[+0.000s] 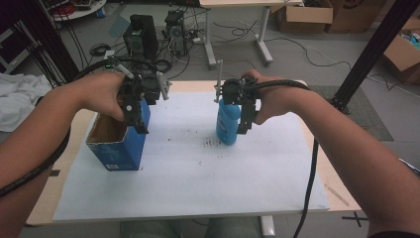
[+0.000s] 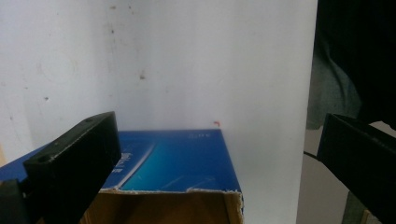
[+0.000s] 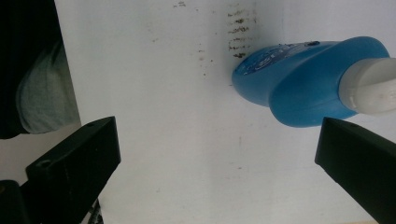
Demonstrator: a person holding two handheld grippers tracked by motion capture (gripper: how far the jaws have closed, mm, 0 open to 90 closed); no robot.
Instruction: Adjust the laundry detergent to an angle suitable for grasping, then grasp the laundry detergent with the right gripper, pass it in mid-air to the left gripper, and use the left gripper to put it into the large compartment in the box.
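In the high view, the left gripper [image 1: 134, 111] hangs over the far right corner of an open-topped blue cardboard box [image 1: 118, 144], which stands upright on the left part of the white sheet [image 1: 188, 178] that covers the worktop [image 1: 45, 206]. The right gripper [image 1: 246, 116] points down just beside the right flank of an upright blue plastic bottle with a white cap [image 1: 228, 124], near the middle of the sheet; whether it touches the bottle I cannot tell. A patch of dark specks [image 1: 213, 143] lies on the sheet just left of the bottle

In the left gripper view, the two black jaws stand wide apart and hold nothing; the blue cardboard box [image 2: 173, 163] sits below and between them, its torn brown rim at the bottom

In the right gripper view, the jaws are likewise spread wide with nothing between them; the blue plastic bottle [image 3: 299, 81] lies towards the upper right, its white cap [image 3: 371, 91] just above the right jaw, apart from it
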